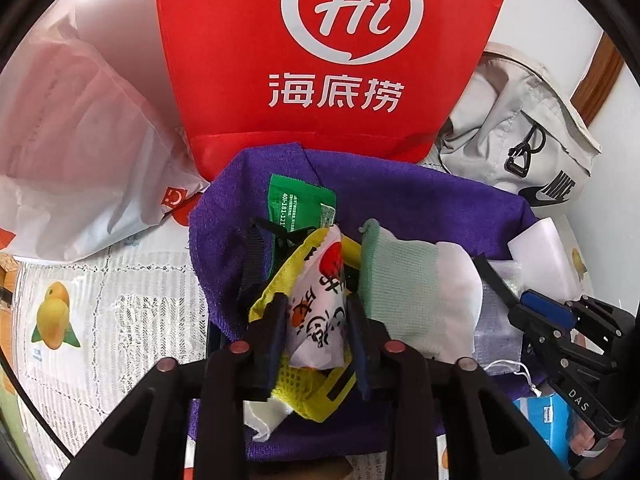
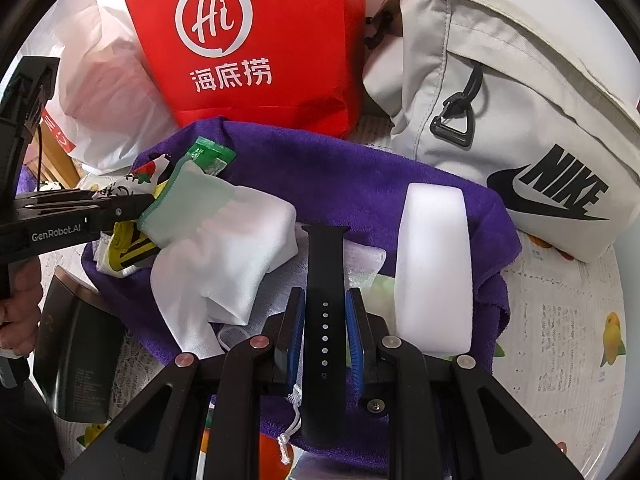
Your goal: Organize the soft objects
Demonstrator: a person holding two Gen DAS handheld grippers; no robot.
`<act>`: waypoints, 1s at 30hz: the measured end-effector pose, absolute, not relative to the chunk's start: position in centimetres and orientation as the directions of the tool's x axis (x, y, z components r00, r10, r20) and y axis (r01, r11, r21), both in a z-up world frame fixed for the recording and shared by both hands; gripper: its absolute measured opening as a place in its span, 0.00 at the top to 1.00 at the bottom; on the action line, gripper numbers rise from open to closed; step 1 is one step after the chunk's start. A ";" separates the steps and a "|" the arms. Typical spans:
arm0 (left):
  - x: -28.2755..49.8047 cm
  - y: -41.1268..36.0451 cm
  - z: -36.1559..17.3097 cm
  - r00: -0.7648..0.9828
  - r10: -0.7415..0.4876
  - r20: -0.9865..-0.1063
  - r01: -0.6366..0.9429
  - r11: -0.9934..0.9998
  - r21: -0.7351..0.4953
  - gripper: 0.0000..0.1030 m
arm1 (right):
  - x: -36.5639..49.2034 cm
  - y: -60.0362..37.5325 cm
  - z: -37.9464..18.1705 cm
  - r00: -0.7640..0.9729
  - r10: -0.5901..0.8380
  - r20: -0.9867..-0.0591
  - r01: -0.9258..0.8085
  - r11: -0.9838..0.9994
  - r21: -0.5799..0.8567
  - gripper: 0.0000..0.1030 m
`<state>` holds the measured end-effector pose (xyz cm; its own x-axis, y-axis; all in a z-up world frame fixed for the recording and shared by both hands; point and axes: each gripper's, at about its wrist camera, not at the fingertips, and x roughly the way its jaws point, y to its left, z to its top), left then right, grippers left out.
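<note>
A purple towel (image 1: pixel 400 196) (image 2: pixel 340 168) lies on the table with soft items on it. My left gripper (image 1: pixel 318 332) is shut on a white snack packet with red and black print (image 1: pixel 320 304), above a yellow mesh pouch (image 1: pixel 308 388). A green sachet (image 1: pixel 296 204) and a green-and-white sock (image 1: pixel 412 292) (image 2: pixel 224 232) lie beside it. My right gripper (image 2: pixel 325 332) is shut on a black watch strap (image 2: pixel 325 280). A white foam block (image 2: pixel 434 272) lies right of the strap. The left gripper shows in the right wrist view (image 2: pixel 120 208).
A red paper bag (image 1: pixel 332 52) (image 2: pixel 256 40) stands behind the towel. A grey Nike bag (image 2: pixel 520 120) (image 1: pixel 520 132) lies at back right, a white plastic bag (image 1: pixel 72 152) at left. A dark box (image 2: pixel 76 352) and a blue box (image 1: pixel 544 420) sit near the towel's front.
</note>
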<state>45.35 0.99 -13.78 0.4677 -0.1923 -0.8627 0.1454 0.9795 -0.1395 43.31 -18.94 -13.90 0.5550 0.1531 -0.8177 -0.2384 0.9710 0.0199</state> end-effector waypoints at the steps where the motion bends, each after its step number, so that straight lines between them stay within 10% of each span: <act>1: 45.4 0.9 -13.8 0.466 -0.194 -0.863 0.148 0.979 -0.140 0.69 | 43.3 -18.9 -13.9 0.552 0.157 -0.819 -0.240 0.971 0.024 0.78; 17: 44.0 0.6 -11.1 0.525 -0.187 -0.831 0.169 0.979 -0.113 0.25 | 41.2 -18.2 -11.8 0.585 0.179 -0.791 -0.266 0.964 0.021 0.71; 25: 41.9 1.6 -8.6 0.553 -0.142 -0.821 0.135 0.988 -0.079 0.25 | 38.9 -18.2 -9.7 0.612 0.191 -0.767 -0.266 0.964 0.028 0.70; 30: 39.0 1.8 -7.1 0.565 -0.101 -0.819 0.123 0.992 -0.037 0.25 | 36.2 -18.7 -7.9 0.643 0.190 -0.742 -0.251 0.968 0.030 0.54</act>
